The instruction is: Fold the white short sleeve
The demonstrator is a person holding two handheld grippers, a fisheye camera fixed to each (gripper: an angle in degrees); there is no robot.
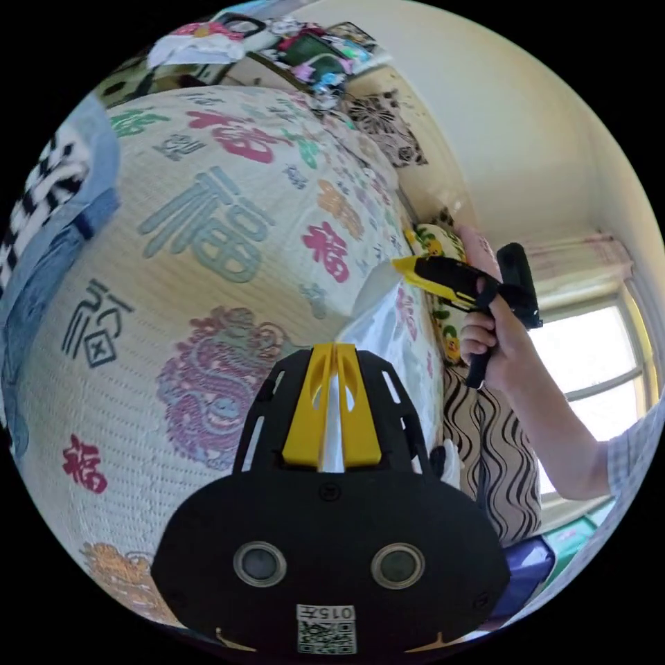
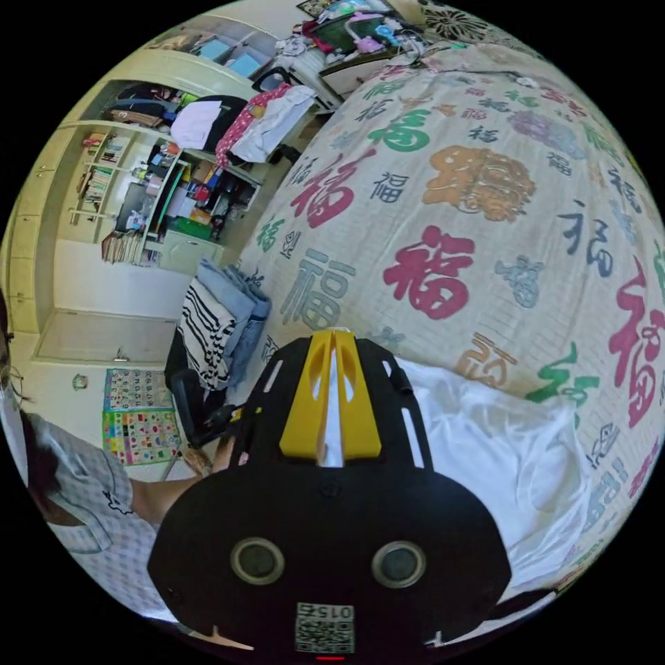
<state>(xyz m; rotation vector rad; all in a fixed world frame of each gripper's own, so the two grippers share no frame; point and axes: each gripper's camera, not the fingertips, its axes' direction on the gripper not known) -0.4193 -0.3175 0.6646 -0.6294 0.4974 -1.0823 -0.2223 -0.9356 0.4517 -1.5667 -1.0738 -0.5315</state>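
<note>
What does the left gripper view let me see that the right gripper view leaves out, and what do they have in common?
The left gripper view alone gives the window and the right gripper in a hand, pinching the white shirt's far edge.

The right gripper view alone gives the bookshelves, the clothes-draped chair and the shirt's body spread on the bed.

Both share the patterned bedspread, the folded pile at its edge, and yellow jaws closed on white cloth, including the left gripper.

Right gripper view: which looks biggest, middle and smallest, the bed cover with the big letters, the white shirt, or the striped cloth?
1. Bed cover
2. White shirt, though it lies nearest the camera
3. Striped cloth
</note>
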